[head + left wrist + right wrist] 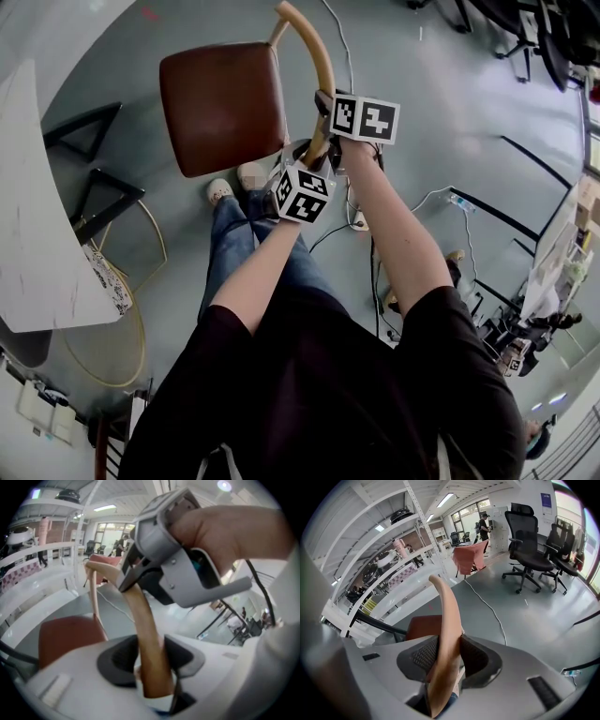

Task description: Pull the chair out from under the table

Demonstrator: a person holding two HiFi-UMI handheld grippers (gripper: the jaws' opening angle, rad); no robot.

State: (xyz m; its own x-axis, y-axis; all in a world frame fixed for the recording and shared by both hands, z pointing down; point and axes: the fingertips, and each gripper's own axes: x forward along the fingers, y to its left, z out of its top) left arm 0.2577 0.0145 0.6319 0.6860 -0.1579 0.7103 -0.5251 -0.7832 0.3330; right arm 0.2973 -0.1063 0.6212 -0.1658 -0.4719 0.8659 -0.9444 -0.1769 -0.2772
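While the left gripper (pixel 151 660) and right gripper (pixel 444 656) both clamp its curved light-wood back rail (pixel 319 66), the brown-seated wooden chair (pixel 220 108) sits upper centre, apart from the white table (pixel 37 234) at left, and looks rigid and light enough to drag.

We list:
- chair seat (pixel 220 108), upper centre: reddish brown
- chair back rail (pixel 314 56): pale tan wood
- left gripper (pixel 151 660) and right gripper (pixel 446 660): grey shells, black textured pads, black-and-white square markers
- table (pixel 37 234), left edge: white
- floor (pixel 422 75): grey-blue
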